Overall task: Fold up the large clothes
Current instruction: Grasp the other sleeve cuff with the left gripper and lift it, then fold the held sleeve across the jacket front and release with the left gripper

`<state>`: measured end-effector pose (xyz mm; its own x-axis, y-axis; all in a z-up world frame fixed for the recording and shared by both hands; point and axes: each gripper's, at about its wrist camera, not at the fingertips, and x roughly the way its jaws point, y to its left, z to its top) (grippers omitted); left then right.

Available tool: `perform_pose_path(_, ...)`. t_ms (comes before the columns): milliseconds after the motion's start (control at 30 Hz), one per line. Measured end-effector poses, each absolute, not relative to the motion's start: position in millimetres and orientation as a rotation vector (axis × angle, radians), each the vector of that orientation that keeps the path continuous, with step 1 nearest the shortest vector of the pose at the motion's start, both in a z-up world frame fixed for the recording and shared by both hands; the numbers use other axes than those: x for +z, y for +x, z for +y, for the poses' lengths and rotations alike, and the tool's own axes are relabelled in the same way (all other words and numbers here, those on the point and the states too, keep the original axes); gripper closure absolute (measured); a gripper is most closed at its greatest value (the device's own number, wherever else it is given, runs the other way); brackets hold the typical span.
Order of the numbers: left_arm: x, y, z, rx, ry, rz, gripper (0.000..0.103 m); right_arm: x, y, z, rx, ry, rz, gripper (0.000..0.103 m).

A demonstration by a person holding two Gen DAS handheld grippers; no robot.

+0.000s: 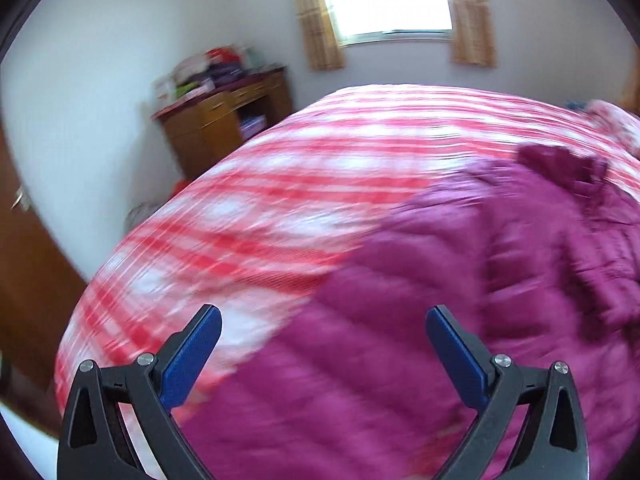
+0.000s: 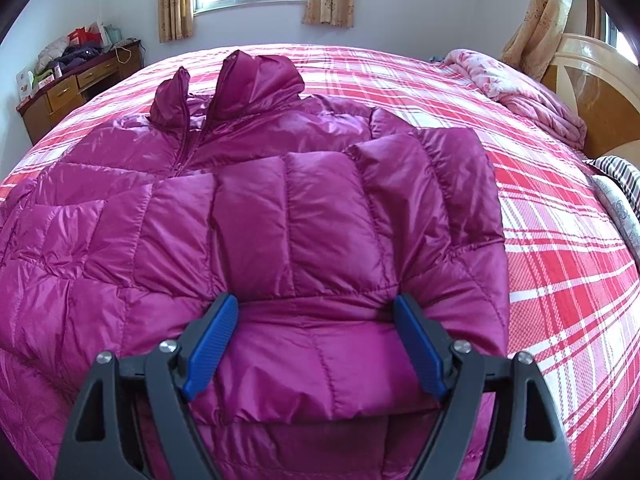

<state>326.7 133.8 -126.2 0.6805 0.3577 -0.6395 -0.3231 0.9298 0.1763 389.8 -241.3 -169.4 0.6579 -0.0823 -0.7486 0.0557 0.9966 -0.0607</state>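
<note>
A magenta puffer jacket (image 2: pixel 280 208) lies front up on the red-and-white plaid bed (image 2: pixel 560 280), its hood (image 2: pixel 256 76) towards the window. One sleeve (image 2: pixel 320 360) is folded across the body. Its cuff end lies between the blue fingers of my right gripper (image 2: pixel 316 304), which stand wide apart just above the fabric without clamping it. The left wrist view is smeared by motion. There my left gripper (image 1: pixel 323 316) is open with nothing in it, over the jacket (image 1: pixel 480 280) where its left edge meets the plaid cover (image 1: pixel 280 184).
A wooden desk (image 2: pixel 68 84) piled with clutter stands by the far left wall. A folded pink quilt (image 2: pixel 520 84) and a striped pillow (image 2: pixel 620 176) lie at the bed's right end by the headboard (image 2: pixel 600 92). A brown door (image 1: pixel 24 280) is at the left.
</note>
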Motion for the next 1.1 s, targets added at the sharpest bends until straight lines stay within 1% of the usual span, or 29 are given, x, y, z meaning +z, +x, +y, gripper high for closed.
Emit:
perform_pose_path(100,-133,295,187,0.436,-0.050,0.761,0.001,-169,389,-242,-0.077,-0.033,0.847,0.020)
perform_pose_path(200,-141,266,220,0.441,-0.139,0.788,0.001,-169,390,-241,-0.080,-0.037,0.847,0.020)
perform_pose_path(300,-148,246,232,0.412,-0.191,0.802,0.001,-169,389,-242,-0.077,-0.033,0.845,0.020)
perform_pose_path(400,-157,238,225,0.342,-0.251,0.818,0.003,-169,390,-241,-0.081,-0.038,0.844,0.020)
perform_pose_path(433,-162,239,220,0.312,-0.265,0.831,0.007,-168,389,-241,-0.083,-0.041,0.844,0.020)
perform_pose_path(467,-166,241,216,0.290,-0.274,0.842,0.016,-168,389,-241,-0.085,-0.043,0.843,0.020)
perform_pose_path(500,-172,243,212,0.268,-0.283,0.861,0.028,-168,389,-240,-0.086,-0.044,0.842,0.020)
perform_pose_path(567,-184,250,203,0.248,-0.296,0.904,0.043,-167,388,-240,-0.087,-0.044,0.840,0.020)
perform_pose_path(600,-185,250,199,0.269,-0.274,0.890,0.047,-167,388,-240,-0.087,-0.043,0.839,0.020)
perform_pose_path(633,-183,250,196,0.279,-0.248,0.873,0.054,-167,387,-240,-0.087,-0.043,0.838,0.020)
perform_pose_path(667,-181,249,194,0.272,-0.239,0.864,0.070,-167,387,-240,-0.087,-0.043,0.838,0.020)
perform_pose_path(700,-177,249,194,0.270,-0.235,0.852,0.077,-167,388,-239,-0.088,-0.044,0.837,0.020)
perform_pose_path(767,-167,249,199,0.286,-0.224,0.825,0.085,-167,388,-240,-0.086,-0.044,0.838,0.020)
perform_pose_path(800,-161,249,203,0.290,-0.219,0.809,0.087,-167,388,-239,-0.086,-0.045,0.840,0.020)
perform_pose_path(900,-136,254,209,0.288,-0.191,0.765,0.088,-163,386,-243,-0.061,-0.023,0.846,0.020)
perform_pose_path(1000,-106,258,198,0.304,-0.069,0.687,0.089,-151,379,-253,-0.031,0.042,0.834,0.020)
perform_pose_path(1100,-73,264,183,0.300,0.040,0.597,0.089,-126,356,-257,0.003,0.065,0.777,0.020)
